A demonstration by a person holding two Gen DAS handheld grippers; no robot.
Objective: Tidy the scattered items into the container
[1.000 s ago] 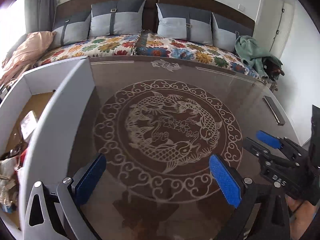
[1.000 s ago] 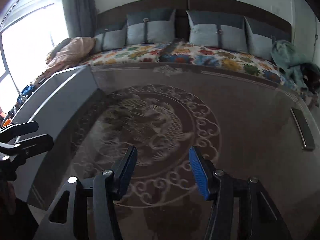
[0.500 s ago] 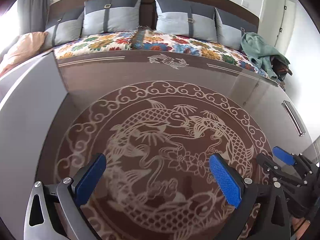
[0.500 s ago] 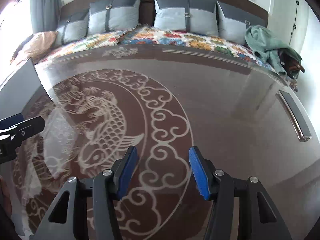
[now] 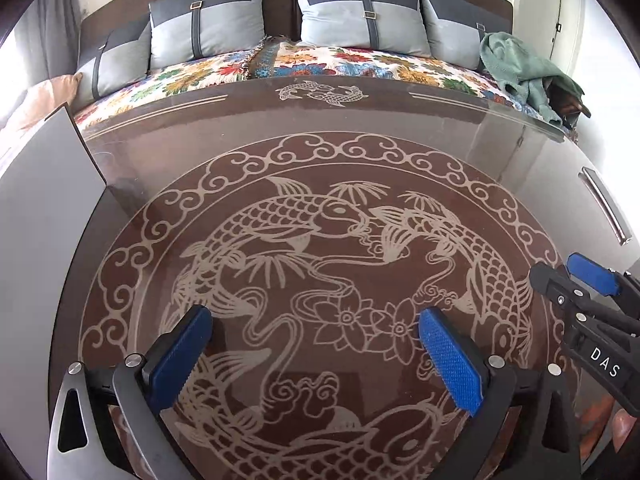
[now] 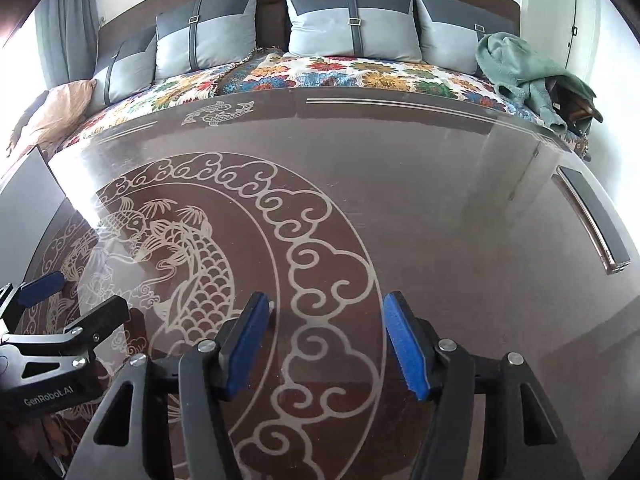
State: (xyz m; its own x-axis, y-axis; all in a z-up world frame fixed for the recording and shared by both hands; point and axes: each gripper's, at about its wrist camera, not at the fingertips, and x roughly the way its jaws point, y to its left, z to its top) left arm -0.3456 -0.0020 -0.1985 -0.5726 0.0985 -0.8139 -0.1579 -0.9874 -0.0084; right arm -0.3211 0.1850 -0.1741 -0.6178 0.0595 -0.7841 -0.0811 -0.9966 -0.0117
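Left wrist view: left gripper (image 5: 316, 344) spread, empty, above table (image 5: 320, 152) | right gripper (image 6: 326, 344) spread, empty | container (image 5: 44, 208) at left edge

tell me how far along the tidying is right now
Looks nearly done: the glass table shows no loose items except a dark remote at its right edge. Left gripper and right gripper hold nothing, jaws open. The container sits left, contents hidden.

left gripper (image 5: 316, 354) swung right off container (image 5: 44, 216)
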